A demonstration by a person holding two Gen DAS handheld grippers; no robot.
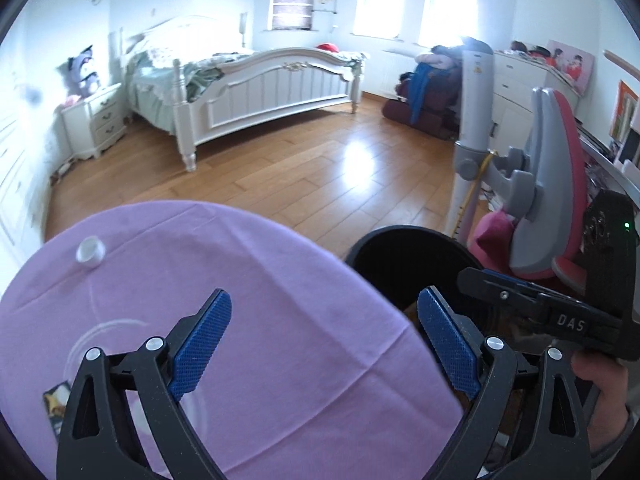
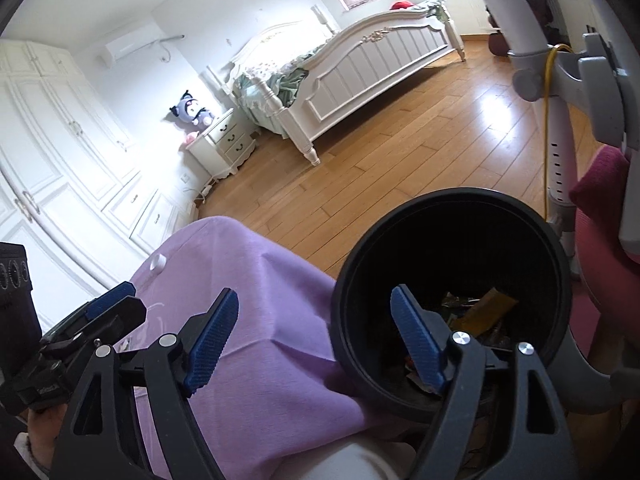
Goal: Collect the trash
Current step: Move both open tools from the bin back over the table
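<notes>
A round table under a purple cloth (image 1: 260, 320) (image 2: 248, 280) fills the foreground. A black trash bin (image 2: 452, 292) (image 1: 408, 256) stands at its right edge and holds wrappers, one yellow (image 2: 484, 308). A small white cap (image 1: 91, 251) (image 2: 158, 261) lies on the cloth at the far left. A printed card or wrapper (image 1: 54, 400) lies near the cloth's left edge, partly hidden. My left gripper (image 1: 324, 324) is open and empty above the cloth beside the bin. My right gripper (image 2: 316, 324) is open and empty, its right finger over the bin mouth.
A grey and pink chair (image 1: 548, 184) and a white pole (image 2: 556, 160) stand right of the bin. Wooden floor (image 1: 300, 168) stretches to a white bed (image 1: 260, 80) and nightstand (image 1: 96, 120). White wardrobes (image 2: 60, 152) line the left wall.
</notes>
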